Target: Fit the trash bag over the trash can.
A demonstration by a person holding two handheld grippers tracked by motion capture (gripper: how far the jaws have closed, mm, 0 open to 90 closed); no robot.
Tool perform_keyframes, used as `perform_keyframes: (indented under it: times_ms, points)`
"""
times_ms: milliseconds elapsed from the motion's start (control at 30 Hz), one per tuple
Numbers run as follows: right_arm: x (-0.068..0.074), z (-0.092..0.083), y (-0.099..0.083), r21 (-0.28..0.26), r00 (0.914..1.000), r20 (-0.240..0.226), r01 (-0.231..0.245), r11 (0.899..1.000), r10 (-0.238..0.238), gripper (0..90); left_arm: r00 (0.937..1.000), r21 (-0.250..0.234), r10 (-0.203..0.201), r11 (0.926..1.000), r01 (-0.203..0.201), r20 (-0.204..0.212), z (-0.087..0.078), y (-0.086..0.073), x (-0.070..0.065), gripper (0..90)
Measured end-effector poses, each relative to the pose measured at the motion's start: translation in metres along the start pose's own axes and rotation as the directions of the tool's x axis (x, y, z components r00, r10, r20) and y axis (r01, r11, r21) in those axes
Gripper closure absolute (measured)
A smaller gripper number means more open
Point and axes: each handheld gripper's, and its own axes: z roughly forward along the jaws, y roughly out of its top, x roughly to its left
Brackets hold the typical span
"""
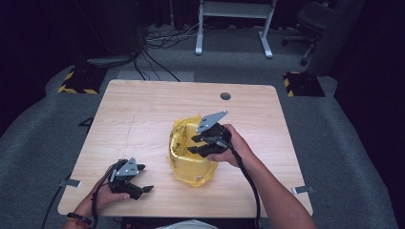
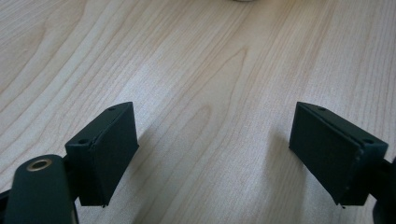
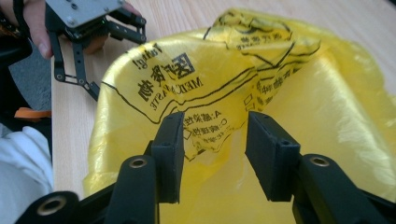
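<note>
A crumpled yellow plastic medical-waste bag (image 1: 191,160) with black print lies on the wooden table (image 1: 143,109), right of the middle. My right gripper (image 1: 192,145) is at its top, pointing left. In the right gripper view, its jaws (image 3: 212,140) stand apart with a printed fold of the bag (image 3: 327,93) between them, and the pads do not press on it. My left gripper (image 1: 147,178) rests near the front left edge, clear of the bag. Its jaws (image 2: 215,149) are wide open over bare wood. It is also in the right gripper view, as the left gripper (image 3: 119,60) beyond the bag.
A round cable hole (image 1: 225,96) sits near the table's far edge. Beyond the table are white desk legs (image 1: 265,33), an office chair (image 1: 313,21), floor cables (image 1: 162,40) and two yellow-and-black striped blocks (image 1: 79,81). The person's white clothing (image 3: 23,158) is at the front edge.
</note>
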Motion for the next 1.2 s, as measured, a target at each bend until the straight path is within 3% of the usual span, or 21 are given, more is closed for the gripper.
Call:
perform_keyframes:
  times_ms: [100, 267, 400, 867, 1067, 1200]
  points:
    - [0.000, 0.004, 0.002, 0.054, 0.9999, -0.016, 0.001, 0.999, 0.000, 55.9, 1.0000, 0.000, 0.000, 1.0000, 0.000, 0.000, 0.000, 0.000, 0.000, 15.2]
    - [-0.002, 0.007, 0.001, 0.119, 1.0000, -0.004, 0.000, 0.993, 0.001, 52.3, 1.0000, 0.000, 0.000, 1.0000, 0.000, 0.000, 0.000, 0.000, 0.000, 15.2]
    - [-0.001, 0.011, 0.000, 0.180, 0.9996, 0.010, 0.026, 0.983, -0.028, 48.1, 1.0000, 0.000, 0.001, 1.0000, -0.001, 0.000, 0.000, 0.000, 0.000, 15.3]
    - [-0.003, 0.016, 0.003, 0.287, 0.9997, -0.009, 0.024, 0.958, -0.022, 39.9, 1.0000, 0.000, -0.001, 1.0000, 0.001, -0.001, 0.000, 0.000, 0.000, 15.3]
    - [-0.006, 0.011, -0.002, 0.230, 1.0000, -0.004, 0.002, 0.973, -0.001, 38.3, 1.0000, 0.001, -0.001, 1.0000, 0.001, 0.000, 0.000, 0.000, 0.000, 15.3]
    - [-0.006, 0.012, -0.004, 0.207, 1.0000, -0.004, 0.004, 0.978, -0.003, 35.5, 1.0000, -0.001, -0.003, 1.0000, 0.003, 0.001, 0.000, 0.000, 0.000, 15.3]
